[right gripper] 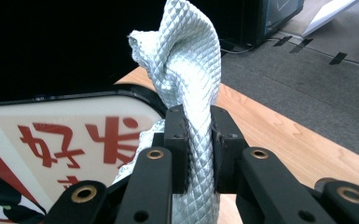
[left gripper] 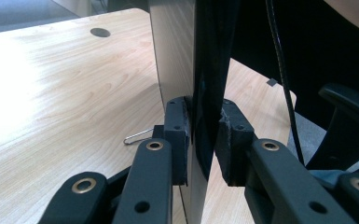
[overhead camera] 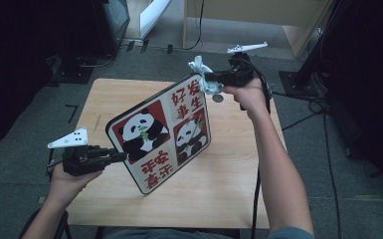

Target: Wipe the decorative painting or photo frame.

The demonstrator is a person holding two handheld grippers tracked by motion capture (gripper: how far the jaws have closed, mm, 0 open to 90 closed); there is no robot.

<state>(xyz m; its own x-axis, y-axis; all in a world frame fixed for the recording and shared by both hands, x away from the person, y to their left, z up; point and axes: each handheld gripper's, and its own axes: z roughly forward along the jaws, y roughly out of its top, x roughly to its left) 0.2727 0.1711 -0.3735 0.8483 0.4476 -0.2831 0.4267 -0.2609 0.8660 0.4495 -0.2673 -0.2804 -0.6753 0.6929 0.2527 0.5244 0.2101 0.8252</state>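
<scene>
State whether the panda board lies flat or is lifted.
Lifted: the left gripper clamps the panda board edge, tilted above the table.

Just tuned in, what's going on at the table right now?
A person is working with two handheld grippers. The left gripper is clamped on the edge of a panda board, holding it tilted up above the wooden table. The right gripper pinches a bunched pale cloth against the board's top corner, apparently to wipe it. A paper clip lies on the table.

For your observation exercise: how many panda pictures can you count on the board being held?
2. On the board, one panda fills the larger red panel toward the left gripper; the other panda is in the smaller panel beside it.
</scene>
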